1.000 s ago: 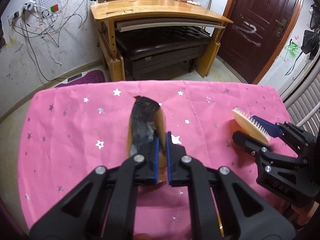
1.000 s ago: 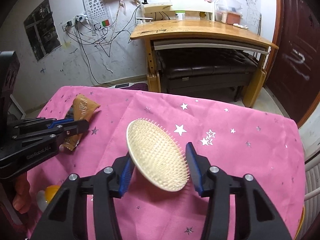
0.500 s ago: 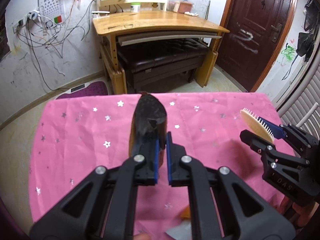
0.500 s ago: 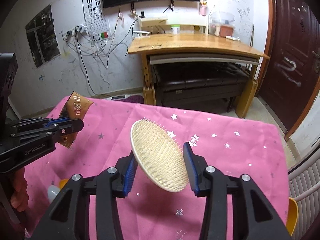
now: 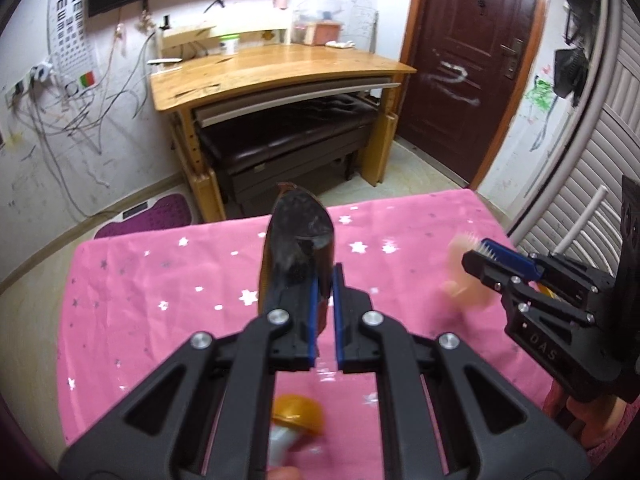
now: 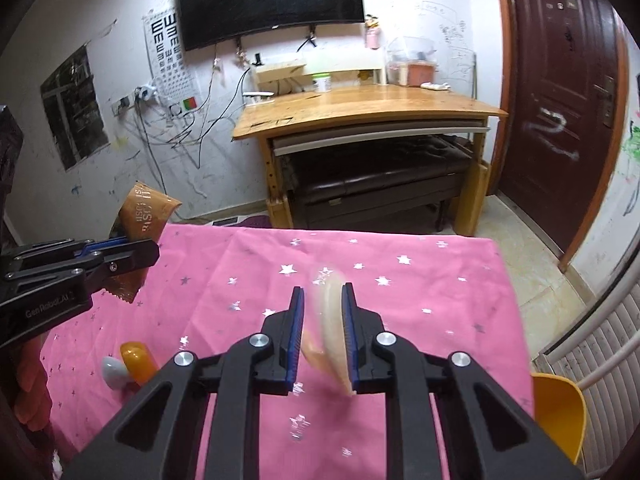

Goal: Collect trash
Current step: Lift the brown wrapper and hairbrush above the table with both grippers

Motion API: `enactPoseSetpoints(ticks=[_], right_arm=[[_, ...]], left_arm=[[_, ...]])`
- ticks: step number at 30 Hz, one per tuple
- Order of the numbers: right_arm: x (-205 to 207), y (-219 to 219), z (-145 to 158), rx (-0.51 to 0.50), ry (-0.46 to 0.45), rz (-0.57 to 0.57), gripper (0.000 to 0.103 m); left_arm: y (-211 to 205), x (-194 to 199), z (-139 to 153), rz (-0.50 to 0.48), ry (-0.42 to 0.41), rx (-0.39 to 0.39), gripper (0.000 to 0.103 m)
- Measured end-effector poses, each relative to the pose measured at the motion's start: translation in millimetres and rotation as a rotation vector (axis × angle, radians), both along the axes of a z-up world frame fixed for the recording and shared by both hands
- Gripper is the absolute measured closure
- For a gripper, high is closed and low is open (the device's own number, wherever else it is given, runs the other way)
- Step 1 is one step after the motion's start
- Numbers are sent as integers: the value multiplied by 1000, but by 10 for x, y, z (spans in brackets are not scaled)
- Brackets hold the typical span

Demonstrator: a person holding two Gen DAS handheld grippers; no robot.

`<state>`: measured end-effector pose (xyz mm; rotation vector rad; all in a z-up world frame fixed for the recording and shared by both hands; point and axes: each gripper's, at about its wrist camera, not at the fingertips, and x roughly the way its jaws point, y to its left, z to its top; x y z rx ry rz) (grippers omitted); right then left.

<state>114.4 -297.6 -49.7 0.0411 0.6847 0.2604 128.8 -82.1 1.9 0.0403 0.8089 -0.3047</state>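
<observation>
My left gripper (image 5: 324, 312) is shut on an orange biscuit wrapper (image 5: 298, 248) and holds it upright above the pink star tablecloth (image 5: 168, 280). The wrapper also shows in the right wrist view (image 6: 146, 216), in the left gripper (image 6: 132, 256). My right gripper (image 6: 322, 336) has a cream hairbrush (image 6: 332, 332) between its jaws; the brush is motion-blurred and tilted, and I cannot tell whether it is still held. In the left wrist view the right gripper (image 5: 486, 260) is at the table's right edge with the blurred brush (image 5: 464, 272) below it.
An orange-capped white bottle (image 6: 128, 364) lies near the cloth's near left edge, also under my left gripper (image 5: 294, 420). A yellow chair (image 6: 556, 412) stands right of the table. A wooden desk (image 6: 360, 108) with a dark bench stands beyond.
Both grippers have risen and pulled back. The hairbrush has turned edge-on and blurred, dropping between the right jaws, which have narrowed. The wrapper stays in the left gripper.
</observation>
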Motion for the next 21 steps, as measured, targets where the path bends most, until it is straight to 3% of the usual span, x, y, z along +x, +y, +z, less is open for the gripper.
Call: enactPoseSetpoints(ticks=[8, 11, 14, 19, 21], right_arm=[[-12, -312, -186, 48, 61, -17, 96], [-64, -297, -124, 87, 29, 41, 95], [-85, -141, -35, 49, -3, 97, 94], [54, 233, -97, -65, 23, 156, 85], [126, 345, -157, -110, 37, 155, 73]], left_arm=[[-348, -24, -1, -49, 1, 9, 98], [-389, -27, -11, -53, 1, 14, 97], [-370, -14, -19, -46, 3, 14, 97], [-285, 7, -32, -25, 6, 10, 98], [-235, 20, -51, -18, 15, 7, 98]])
